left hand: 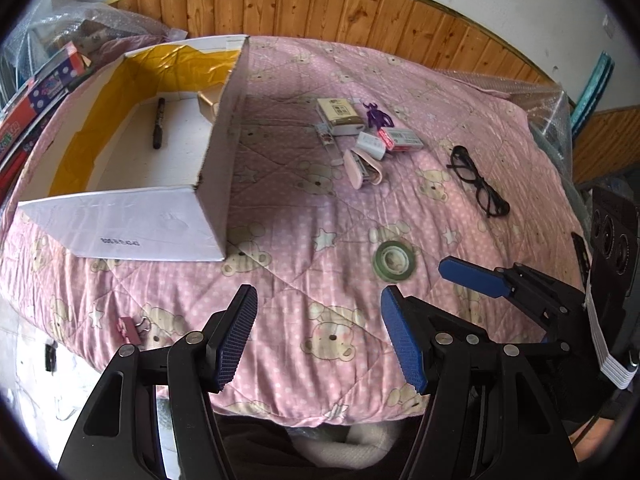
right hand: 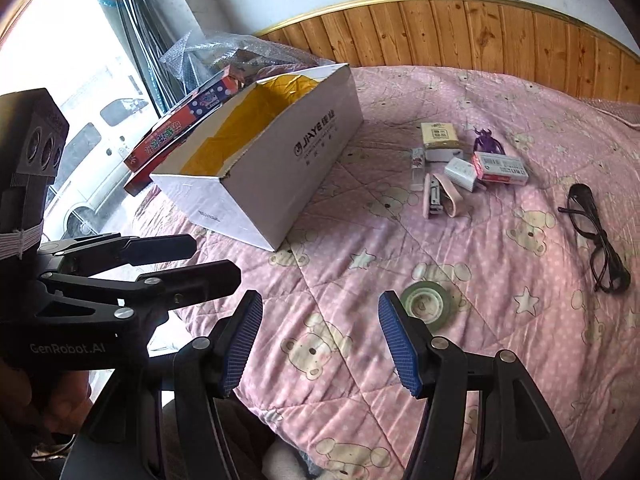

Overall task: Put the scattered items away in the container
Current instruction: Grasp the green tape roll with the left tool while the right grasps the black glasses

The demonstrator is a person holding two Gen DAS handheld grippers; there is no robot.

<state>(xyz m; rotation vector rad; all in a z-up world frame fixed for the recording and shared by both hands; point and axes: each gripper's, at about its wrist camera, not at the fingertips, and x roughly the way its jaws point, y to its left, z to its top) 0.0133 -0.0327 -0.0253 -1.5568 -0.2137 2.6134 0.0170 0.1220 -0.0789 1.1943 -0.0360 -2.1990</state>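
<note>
Tape roll point(right hand: 425, 301) just beyond right tool point(right hand: 320, 340), tool spread, empty.

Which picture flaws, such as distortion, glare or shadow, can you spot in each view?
Left wrist view: fisheye bends the wooden headboard into an arc; the box casts shadow on the quilt. Right wrist view: the window is blown out, the corners dark.

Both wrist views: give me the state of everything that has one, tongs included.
Left tongs: open, empty.
Right tongs: open, empty.
Box: open, on the quilt.
Marker: capped, lying in the box.
Glasses: unfolded, on the quilt.
Tape roll: flat, outside the box.
</note>
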